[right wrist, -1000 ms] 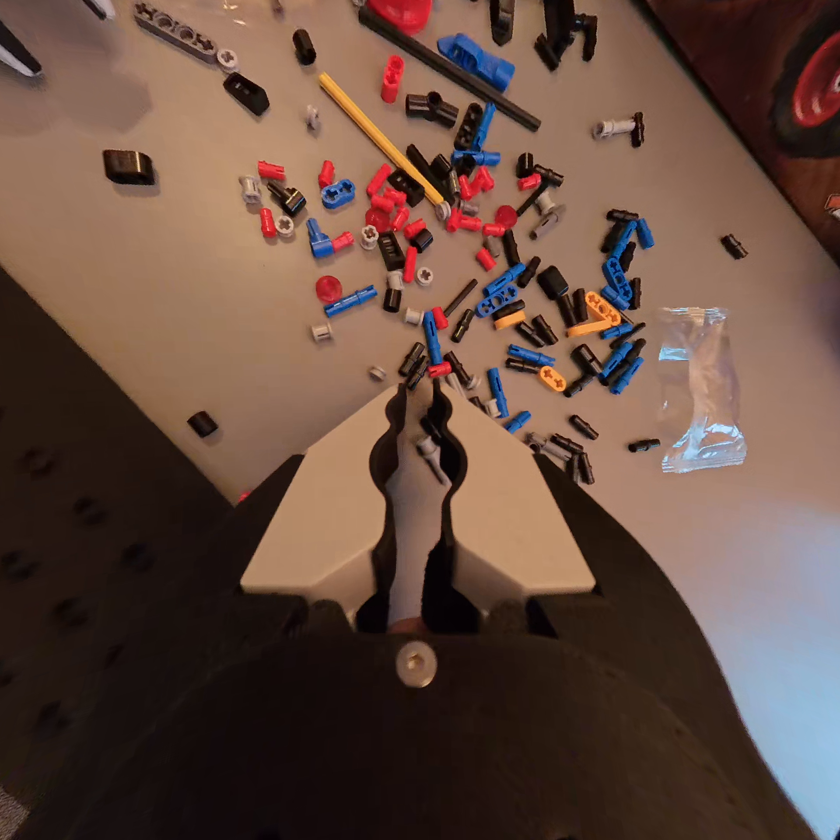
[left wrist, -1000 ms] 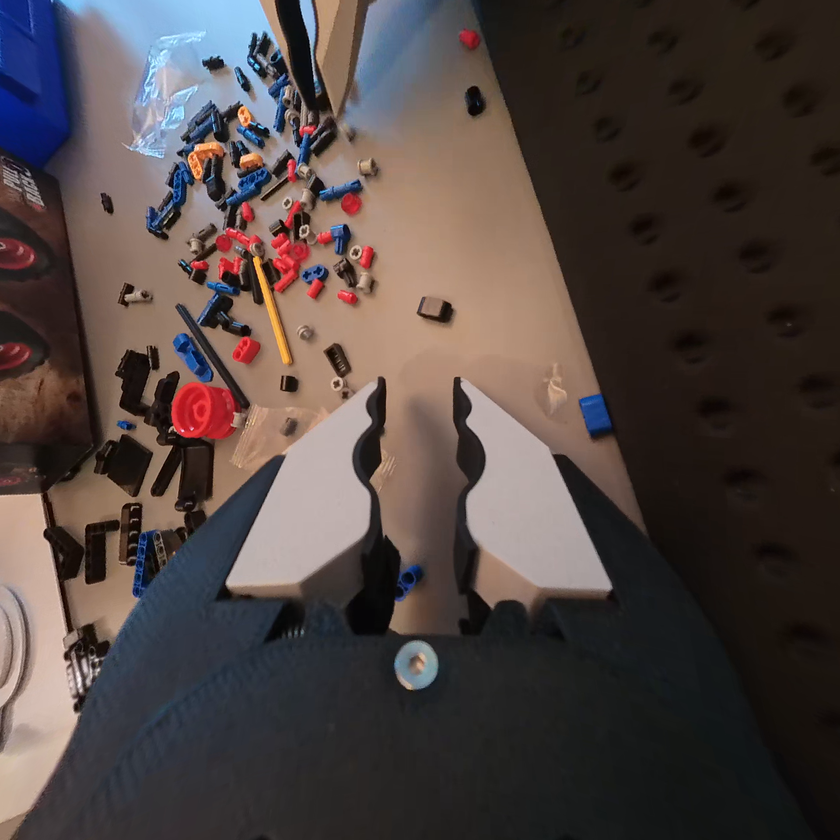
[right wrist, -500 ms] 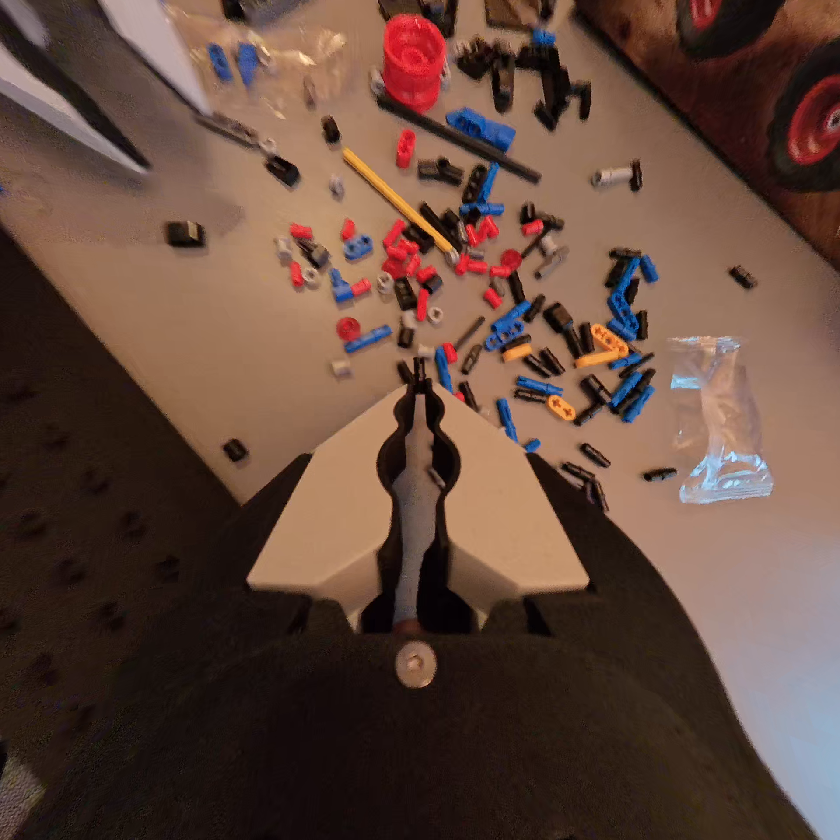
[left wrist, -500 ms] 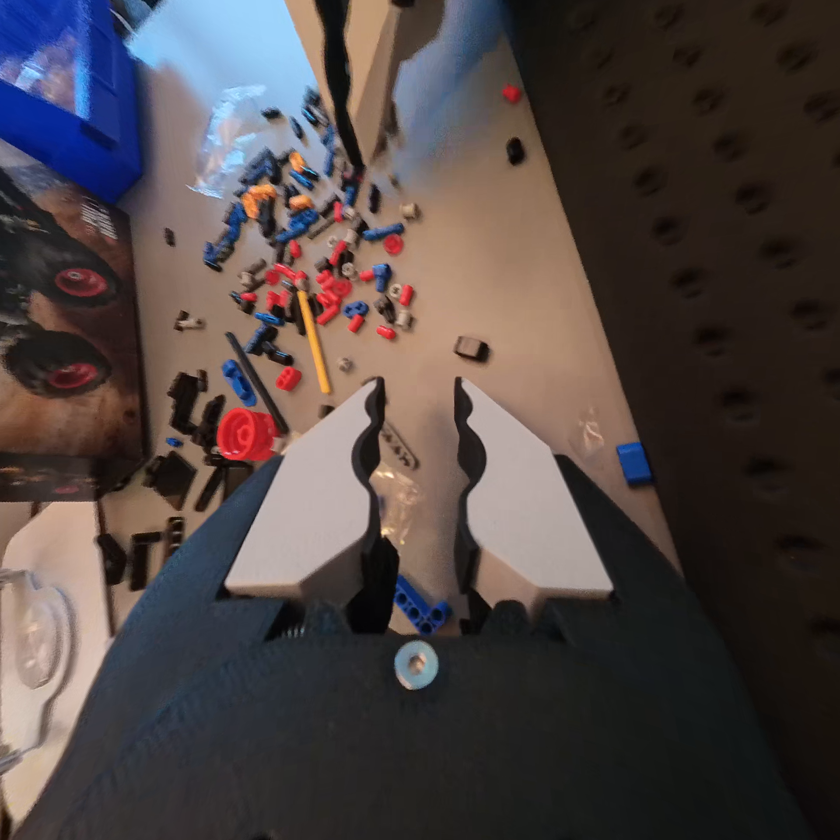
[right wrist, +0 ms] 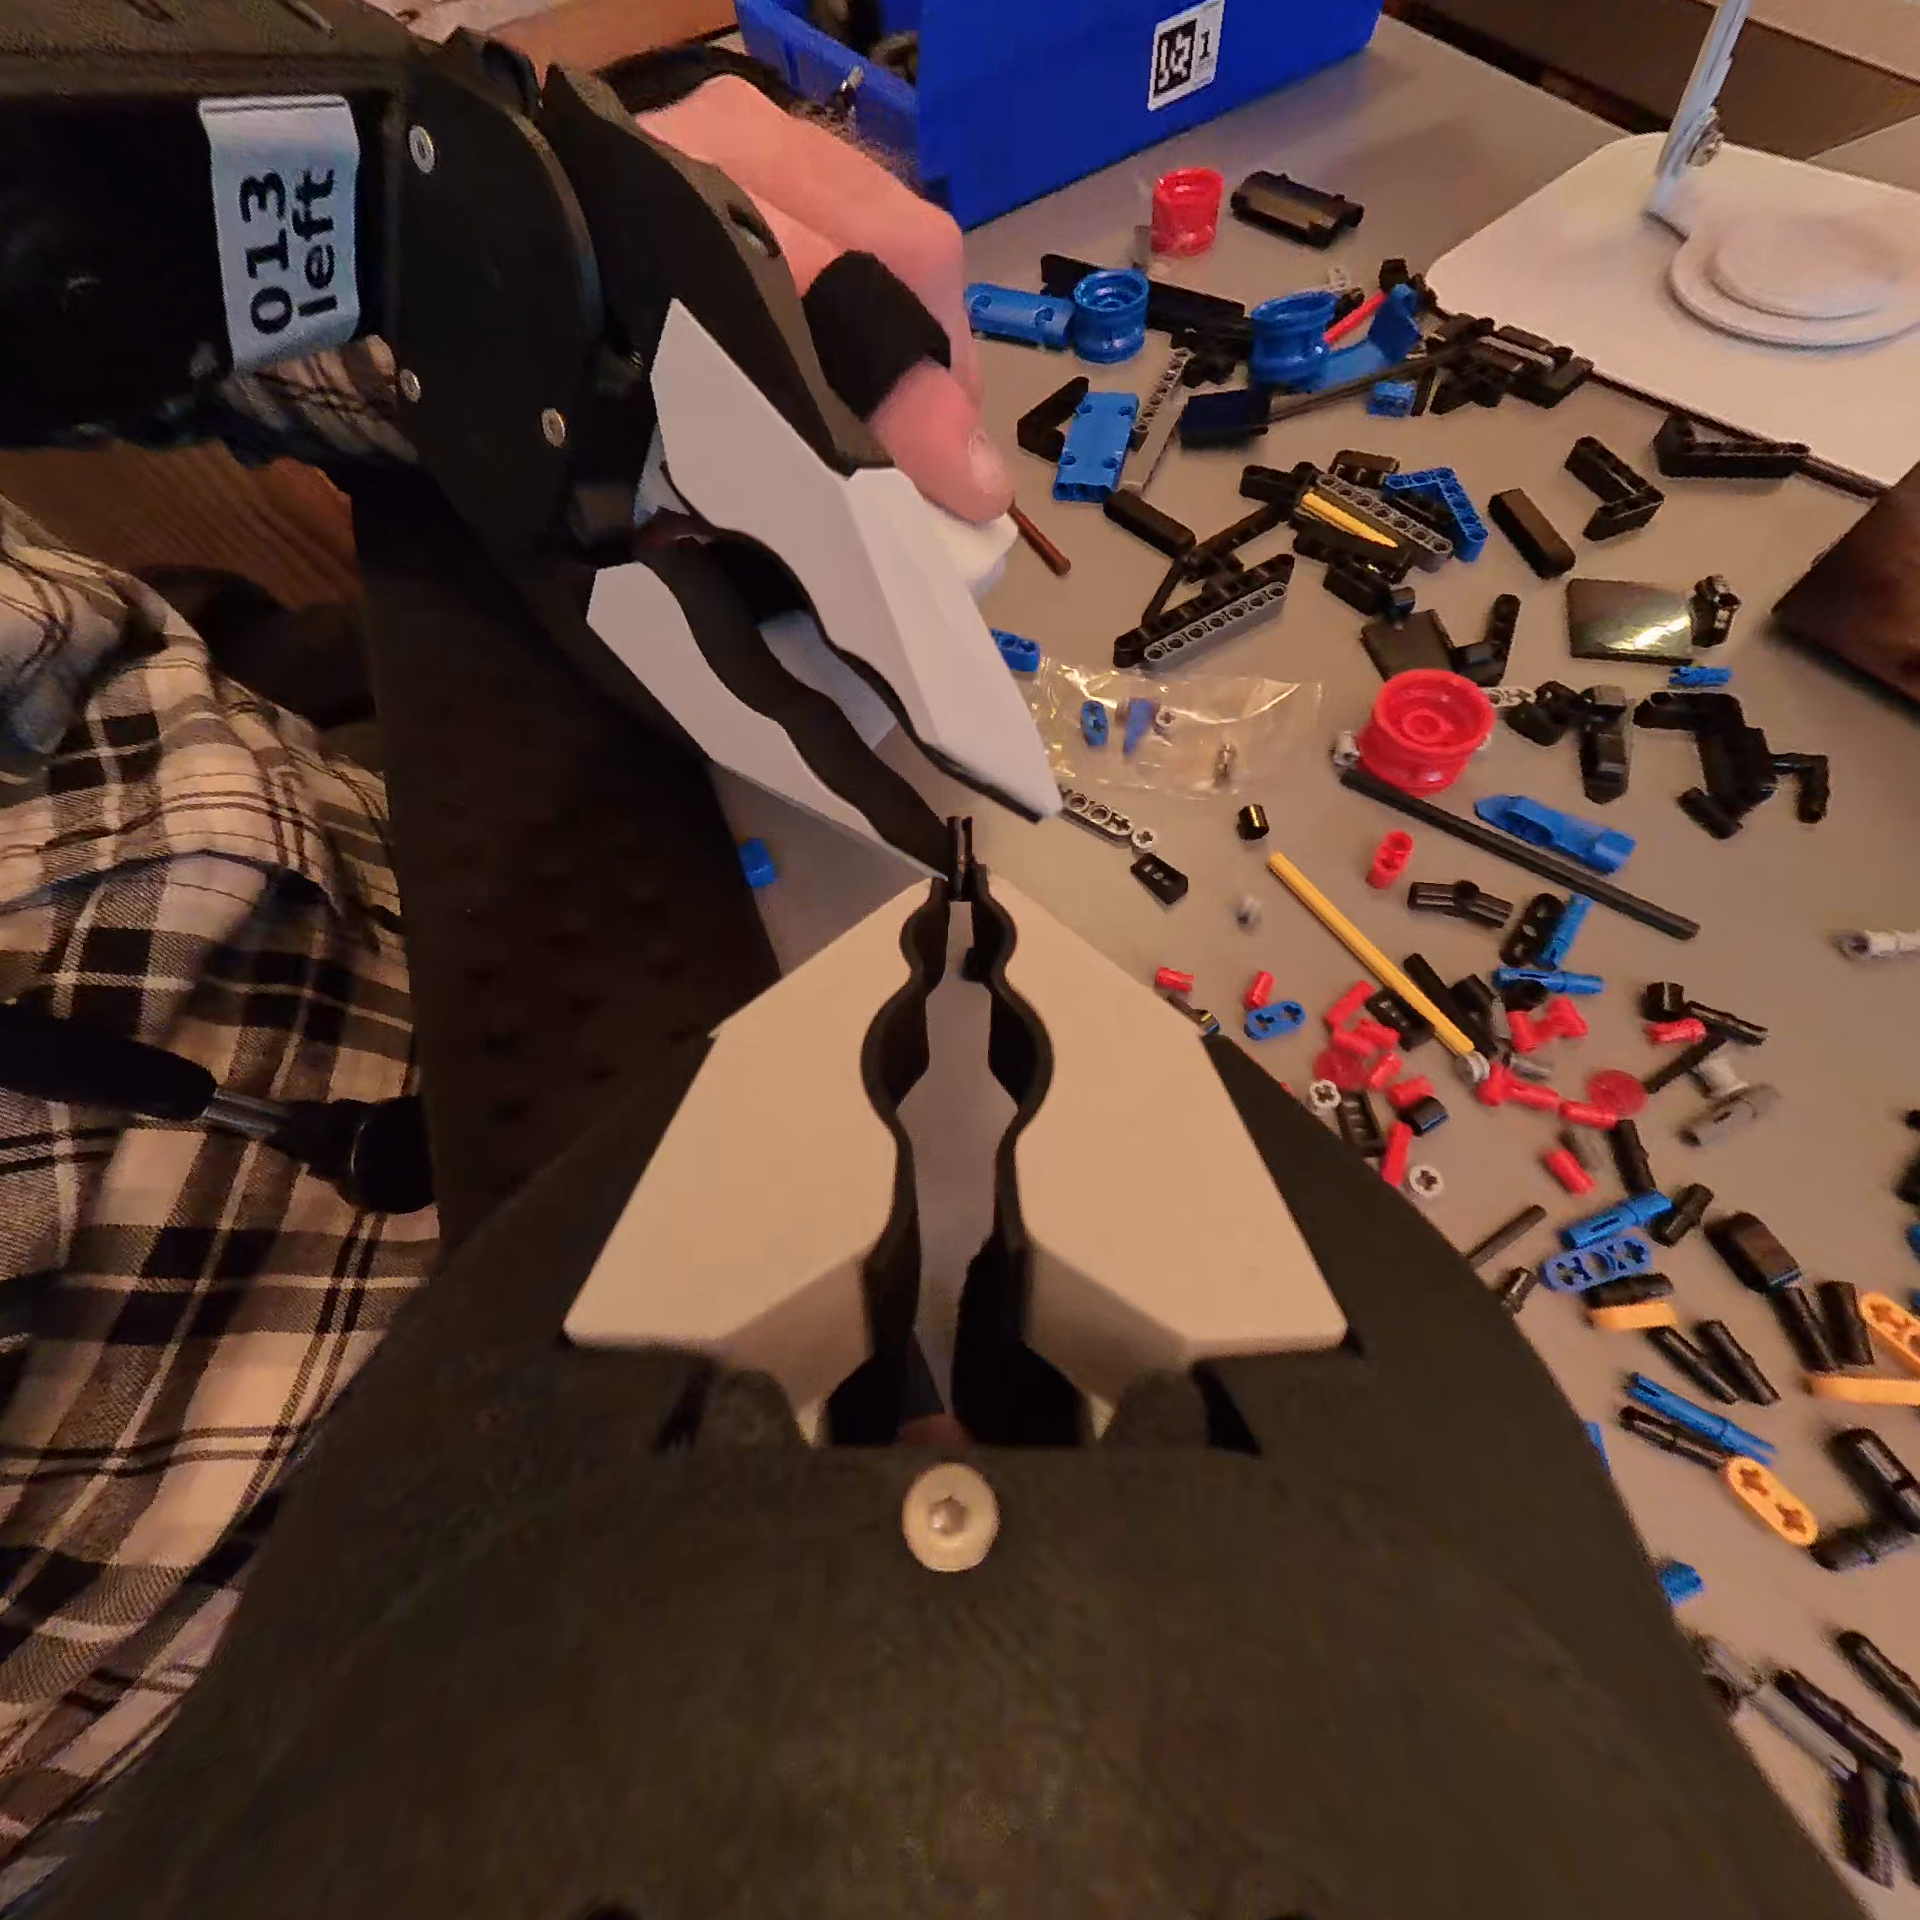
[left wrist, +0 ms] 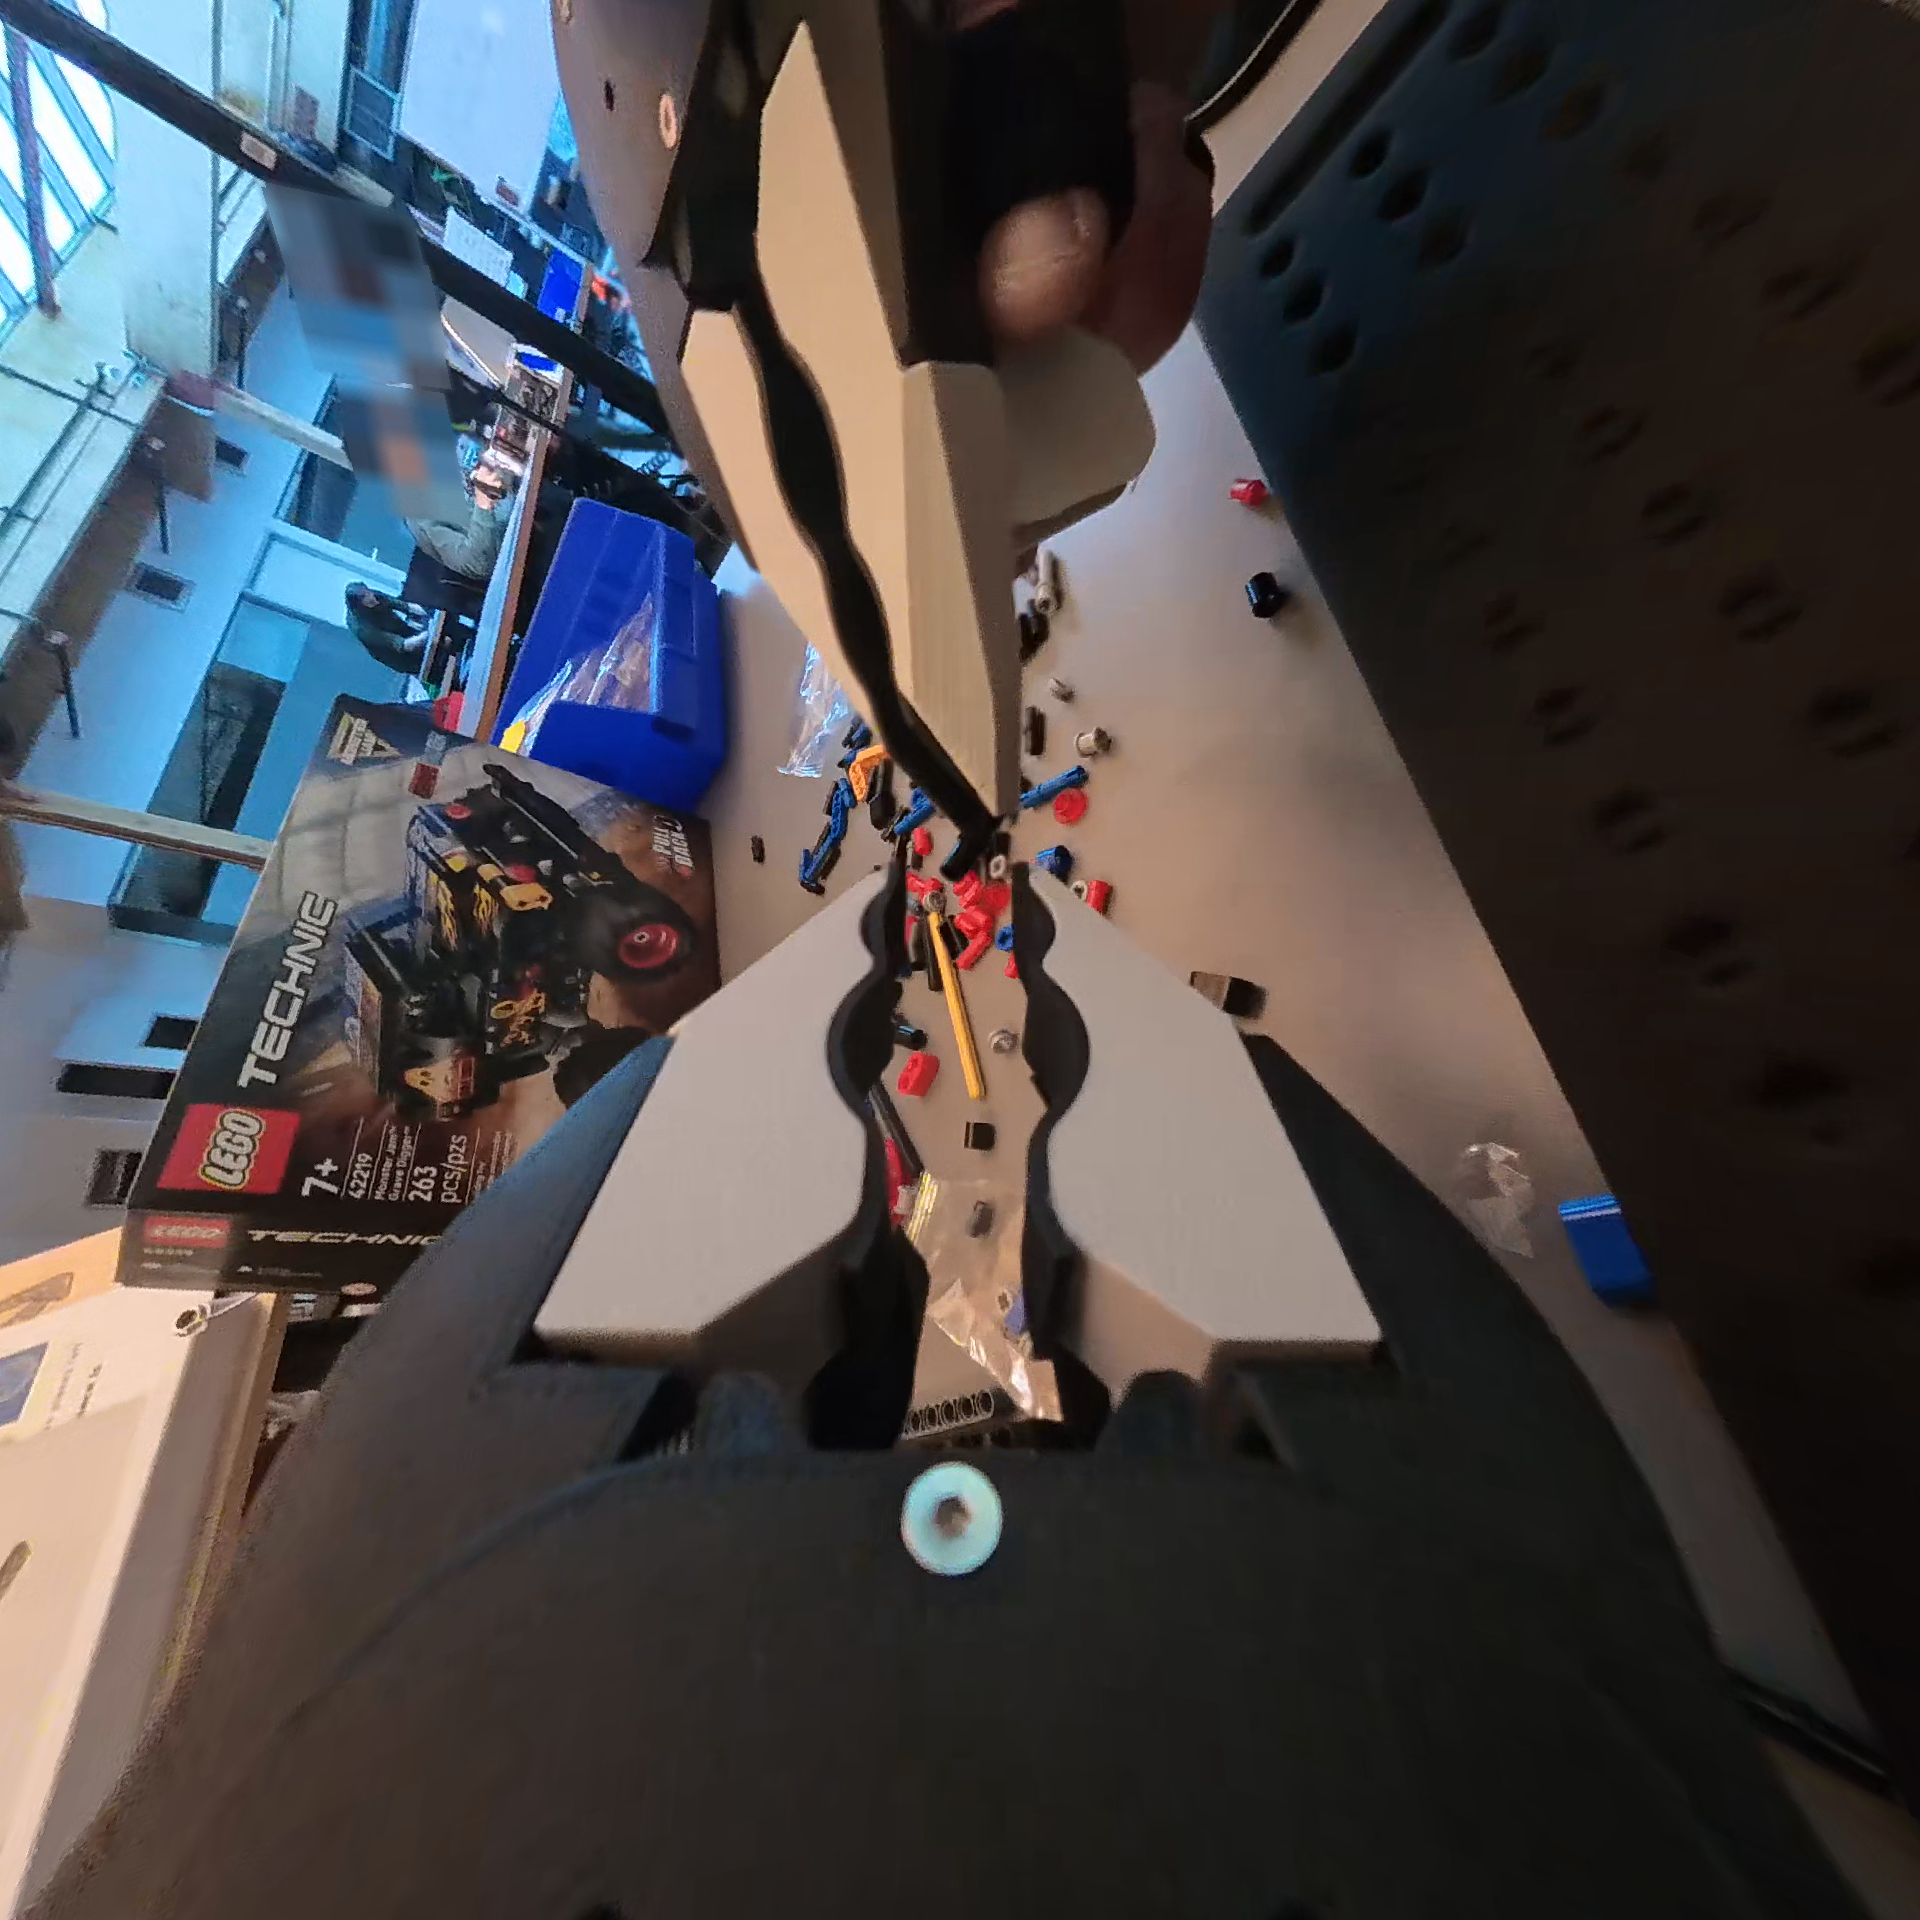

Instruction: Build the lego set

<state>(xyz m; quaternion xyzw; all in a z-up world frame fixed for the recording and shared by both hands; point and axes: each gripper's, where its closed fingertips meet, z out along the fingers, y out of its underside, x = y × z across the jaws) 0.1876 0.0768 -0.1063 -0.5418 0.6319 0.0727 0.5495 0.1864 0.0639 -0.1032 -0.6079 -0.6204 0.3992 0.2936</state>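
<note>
Both tongs have lifted off the table since a second ago and now meet tip to tip above it, where before each pointed down at the scattered parts.

Left wrist view: the left tongs point(left wrist: 951, 883) stand spread, nothing between them. Straight ahead, the right tongs point(left wrist: 977, 826) come down from the top of the frame, pressed together on a small black pin point(left wrist: 964, 847) that sticks out just past their tips, close to the left tips. Below lies the grey table point(left wrist: 1299, 904) with a heap of red, blue and black lego pieces point(left wrist: 961, 914) and a yellow axle point(left wrist: 956, 1003). The lego box point(left wrist: 416, 997) sits at the left, with a blue bin point(left wrist: 623, 665) beyond it. A loose blue piece point(left wrist: 1605, 1257) lies near the table's right edge.

Right wrist view: the right tongs point(right wrist: 961, 888) pinch the black pin point(right wrist: 961, 847) at their very tips; it stands upright. The left tongs point(right wrist: 987, 816) reach in from upper left, spread, their tips on either side of the pin without touching it, held by a hand point(right wrist: 883, 270). On the table point(right wrist: 1091, 925) lie a red wheel hub point(right wrist: 1423, 727), a clear bag point(right wrist: 1174, 717) with small parts, black beams point(right wrist: 1205, 613) and the yellow axle point(right wrist: 1371, 961). A plaid sleeve point(right wrist: 156, 935) fills the left side.
</note>
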